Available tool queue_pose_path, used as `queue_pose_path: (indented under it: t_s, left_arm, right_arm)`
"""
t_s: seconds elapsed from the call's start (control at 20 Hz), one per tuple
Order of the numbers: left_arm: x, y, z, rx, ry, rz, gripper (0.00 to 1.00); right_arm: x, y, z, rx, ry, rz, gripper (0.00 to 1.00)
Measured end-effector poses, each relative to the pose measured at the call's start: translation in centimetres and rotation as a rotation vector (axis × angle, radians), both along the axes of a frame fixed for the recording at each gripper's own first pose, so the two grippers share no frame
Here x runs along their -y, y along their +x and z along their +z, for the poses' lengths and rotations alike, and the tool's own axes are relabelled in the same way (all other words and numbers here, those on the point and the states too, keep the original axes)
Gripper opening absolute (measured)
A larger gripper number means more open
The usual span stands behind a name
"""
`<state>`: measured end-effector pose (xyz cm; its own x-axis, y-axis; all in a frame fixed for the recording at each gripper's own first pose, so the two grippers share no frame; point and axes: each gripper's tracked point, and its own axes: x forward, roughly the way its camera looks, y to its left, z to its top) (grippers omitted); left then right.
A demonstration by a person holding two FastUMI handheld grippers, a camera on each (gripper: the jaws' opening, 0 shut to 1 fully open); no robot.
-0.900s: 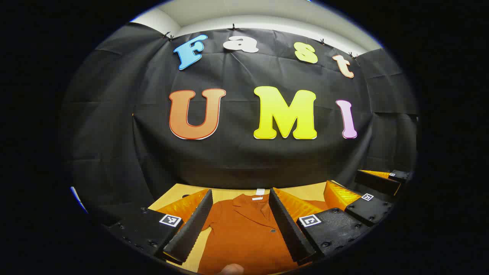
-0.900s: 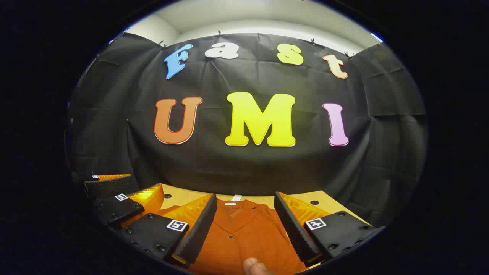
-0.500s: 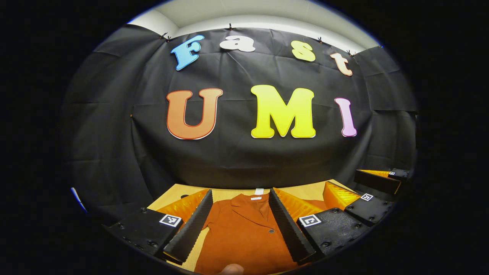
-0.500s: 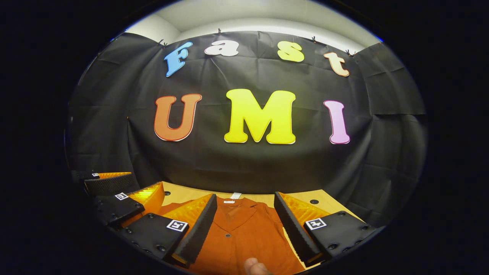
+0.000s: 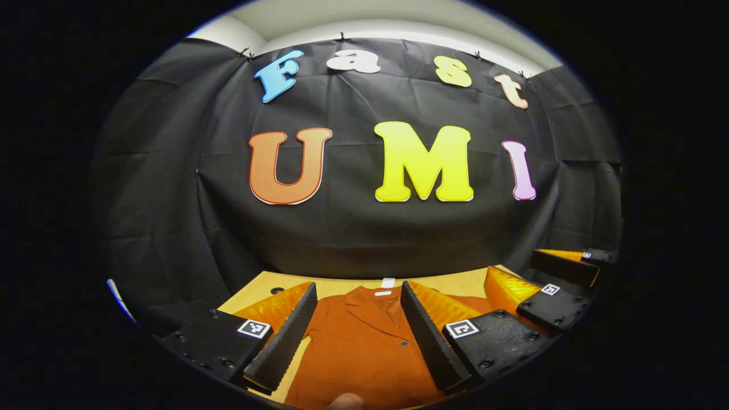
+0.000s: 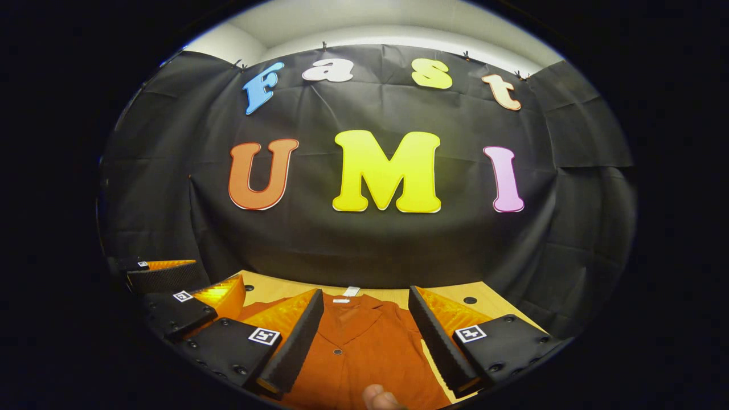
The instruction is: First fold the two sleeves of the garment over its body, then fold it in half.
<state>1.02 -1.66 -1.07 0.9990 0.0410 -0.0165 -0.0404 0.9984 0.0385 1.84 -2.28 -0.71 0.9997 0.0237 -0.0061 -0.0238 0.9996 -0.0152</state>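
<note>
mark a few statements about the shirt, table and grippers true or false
1. The shirt lies on the table with its collar toward the far wall. True.
2. The left gripper is shut on the shirt. False: its jaws stand wide open above the cloth, gripping nothing.
3. The right gripper is open. True.
4. The shirt is blue. False: it is rust orange.
5. A white tag shows at the collar. True.
6. The shirt is already folded in half. False: it lies flat, collar and buttons in view.
</note>
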Motion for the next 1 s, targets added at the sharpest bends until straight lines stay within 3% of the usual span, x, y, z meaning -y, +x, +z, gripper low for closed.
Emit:
queue_pose_path:
  t_s: [0.1, 0.15, 0.4, 0.45, 0.55, 0.65, 0.7, 1.0]
  left_arm:
    - [0.1, 0.0, 0.1, 0.000, -0.006, 0.005, 1.00]
    - [0.1, 0.0, 0.1, 0.001, -0.020, 0.008, 0.96]
    - [0.2, 0.0, 0.1, -0.004, -0.040, 0.013, 0.96]
    - [0.2, -0.1, 0.2, -0.002, -0.039, 0.014, 1.00]
    - [0.7, 0.1, 0.1, -0.001, -0.049, 0.004, 0.96]
    - [1.1, 0.4, -1.4, -0.052, -0.080, 0.003, 1.00]
    - [0.8, 0.5, -2.0, -0.077, -0.097, 0.013, 0.96]
    - [0.5, 0.2, -6.6, -0.227, -0.123, 0.061, 0.96]
  right_arm:
    - [0.1, -0.1, 0.3, 0.000, 0.000, 0.008, 0.92]
    - [0.1, -0.1, 0.2, 0.000, 0.009, 0.011, 0.95]
    - [0.1, 0.0, 0.5, 0.005, 0.016, 0.020, 0.95]
    - [0.1, -0.1, 0.5, 0.004, 0.022, 0.019, 0.95]
    - [0.2, 0.2, 0.2, -0.008, 0.040, 0.032, 0.95]
    - [0.0, 0.5, -1.2, -0.060, 0.062, 0.069, 0.95]
    - [0.5, 0.8, -1.7, -0.082, 0.059, 0.065, 0.96]
    - [4.9, 1.4, -3.5, -0.138, 0.062, -0.007, 0.96]
